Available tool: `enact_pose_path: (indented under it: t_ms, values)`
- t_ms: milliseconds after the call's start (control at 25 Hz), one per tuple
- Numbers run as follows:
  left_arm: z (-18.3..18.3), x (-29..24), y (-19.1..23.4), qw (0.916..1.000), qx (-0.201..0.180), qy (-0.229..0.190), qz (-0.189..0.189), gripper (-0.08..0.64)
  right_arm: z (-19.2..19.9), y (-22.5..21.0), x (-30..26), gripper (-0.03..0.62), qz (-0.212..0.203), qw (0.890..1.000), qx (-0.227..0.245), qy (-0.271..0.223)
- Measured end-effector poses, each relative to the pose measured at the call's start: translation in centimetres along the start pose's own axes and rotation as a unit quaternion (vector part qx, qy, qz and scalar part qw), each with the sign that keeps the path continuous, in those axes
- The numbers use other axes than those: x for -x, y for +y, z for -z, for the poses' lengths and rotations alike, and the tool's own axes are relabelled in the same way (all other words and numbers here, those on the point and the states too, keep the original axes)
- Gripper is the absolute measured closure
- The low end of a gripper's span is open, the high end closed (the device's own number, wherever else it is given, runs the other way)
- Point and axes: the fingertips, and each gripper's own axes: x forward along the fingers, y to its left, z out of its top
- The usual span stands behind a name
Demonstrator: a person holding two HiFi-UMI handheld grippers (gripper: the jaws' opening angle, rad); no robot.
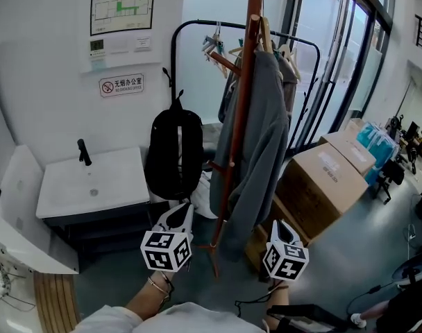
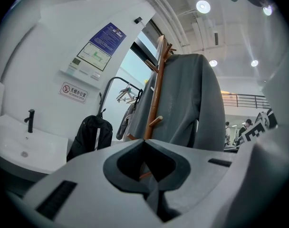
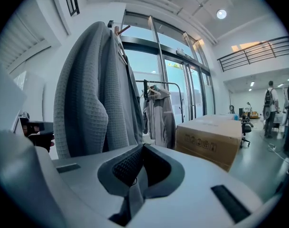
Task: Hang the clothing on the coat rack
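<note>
- Two grippers in shot, and both are low in the head view, short of the rack.
- Left gripper (image 1: 179, 215): jaws pressed together, nothing between them.
- Right gripper (image 1: 283, 230): jaws closed tip to tip as well, and nothing in their grasp.
- One wooden coat rack (image 1: 240, 103), a tall reddish pole with short pegs angling off it.
- One grey garment (image 1: 256, 137) is up on that rack, draped from a peg near the top and falling along the pole's right side, touching it.
- Up close in the right gripper view the cloth shows a waffle-knit texture, mid grey, hanging in long soft folds with one sleeve dropping straight.
- One black backpack (image 1: 175, 151) hangs just left of the rack.
- One black metal clothes rail (image 1: 173, 54) stands behind, with hangers and another garment on it.
- Two cardboard boxes (image 1: 315, 186) sit to the right, the near one larger.
- One white sink (image 1: 121, 194) with one black tap (image 1: 83, 152) is at the left wall.
</note>
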Motion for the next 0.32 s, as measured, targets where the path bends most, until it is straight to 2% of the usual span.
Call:
enact_pose_path:
  t_ms: [320]
  values:
    - [0.69,-0.12,0.28,0.9999,0.004,0.013,0.003,0.552,0.43,0.02,0.12,0.569,0.005,1.0,-0.002,0.004]
